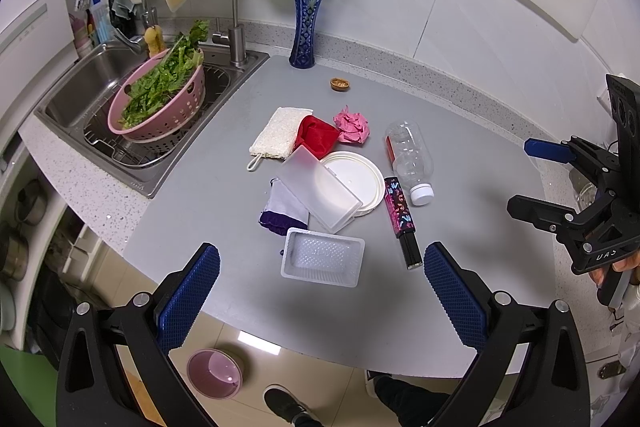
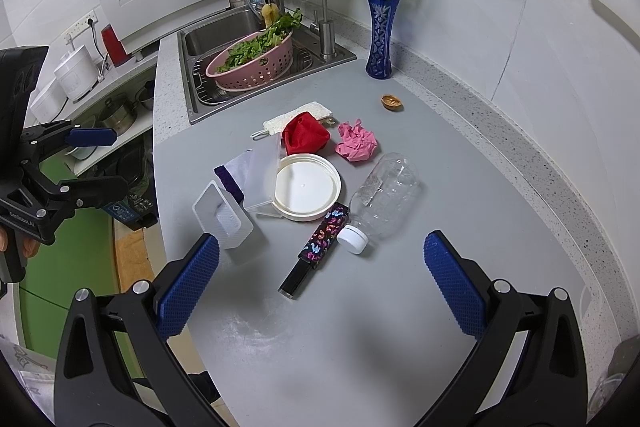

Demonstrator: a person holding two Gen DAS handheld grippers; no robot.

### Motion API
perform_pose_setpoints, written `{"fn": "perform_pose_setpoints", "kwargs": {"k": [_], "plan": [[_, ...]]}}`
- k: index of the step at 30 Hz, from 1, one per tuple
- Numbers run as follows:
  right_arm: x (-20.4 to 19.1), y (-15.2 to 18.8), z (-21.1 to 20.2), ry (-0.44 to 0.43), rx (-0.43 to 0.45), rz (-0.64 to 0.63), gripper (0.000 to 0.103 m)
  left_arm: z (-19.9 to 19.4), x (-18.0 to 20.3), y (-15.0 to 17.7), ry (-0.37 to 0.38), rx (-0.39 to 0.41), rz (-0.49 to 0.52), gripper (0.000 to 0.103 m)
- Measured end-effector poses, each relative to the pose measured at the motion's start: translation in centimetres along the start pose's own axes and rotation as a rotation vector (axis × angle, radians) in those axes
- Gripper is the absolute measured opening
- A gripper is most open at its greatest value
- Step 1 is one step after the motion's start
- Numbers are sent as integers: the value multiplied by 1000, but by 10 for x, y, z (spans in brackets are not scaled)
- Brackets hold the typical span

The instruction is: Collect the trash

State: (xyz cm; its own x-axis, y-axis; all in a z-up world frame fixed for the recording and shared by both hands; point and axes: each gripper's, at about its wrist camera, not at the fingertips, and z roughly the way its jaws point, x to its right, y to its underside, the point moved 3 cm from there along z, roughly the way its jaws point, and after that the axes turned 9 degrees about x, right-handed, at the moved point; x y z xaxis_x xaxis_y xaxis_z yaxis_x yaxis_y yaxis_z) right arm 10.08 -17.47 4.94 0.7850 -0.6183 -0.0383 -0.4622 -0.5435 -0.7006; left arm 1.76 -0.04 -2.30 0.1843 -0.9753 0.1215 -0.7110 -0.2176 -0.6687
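Note:
Trash lies on the grey counter [image 1: 224,267]: a clear plastic tray [image 1: 322,257], a frosted lid [image 1: 320,189], a white round lid [image 1: 352,183], an empty bottle [image 1: 410,157], a patterned tube [image 1: 402,221], a pink paper ball [image 1: 352,126], a red cloth [image 1: 316,135], a nutshell [image 1: 339,84]. My left gripper [image 1: 320,295] is open and empty, just before the tray. My right gripper [image 2: 320,291] is open and empty, before the tube [image 2: 318,239] and bottle [image 2: 380,197]. The tray [image 2: 224,221] lies by its left finger.
A sink [image 1: 80,83] with a pink colander of greens [image 1: 160,95] is at the far left. A blue vase [image 1: 306,27] stands at the back. A white scrubber [image 1: 278,133] and a purple-white cloth [image 1: 286,211] lie among the trash. A pink bin [image 1: 215,373] stands on the floor.

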Motion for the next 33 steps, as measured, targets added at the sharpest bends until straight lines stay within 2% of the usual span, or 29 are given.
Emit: {"fn": "perform_pose_setpoints", "kwargs": {"k": [23,29,33], "plan": [[-2,-1,-1,1,0,-2,100,1,-6,4,10,1,-14,98],[-3,-1,-2,-1,0,0,100,16,-11,8,9,-23,-10,98],[-5,4,1,-5,-5,5,100,33,-15,15,-26,-36,35,98]]}}
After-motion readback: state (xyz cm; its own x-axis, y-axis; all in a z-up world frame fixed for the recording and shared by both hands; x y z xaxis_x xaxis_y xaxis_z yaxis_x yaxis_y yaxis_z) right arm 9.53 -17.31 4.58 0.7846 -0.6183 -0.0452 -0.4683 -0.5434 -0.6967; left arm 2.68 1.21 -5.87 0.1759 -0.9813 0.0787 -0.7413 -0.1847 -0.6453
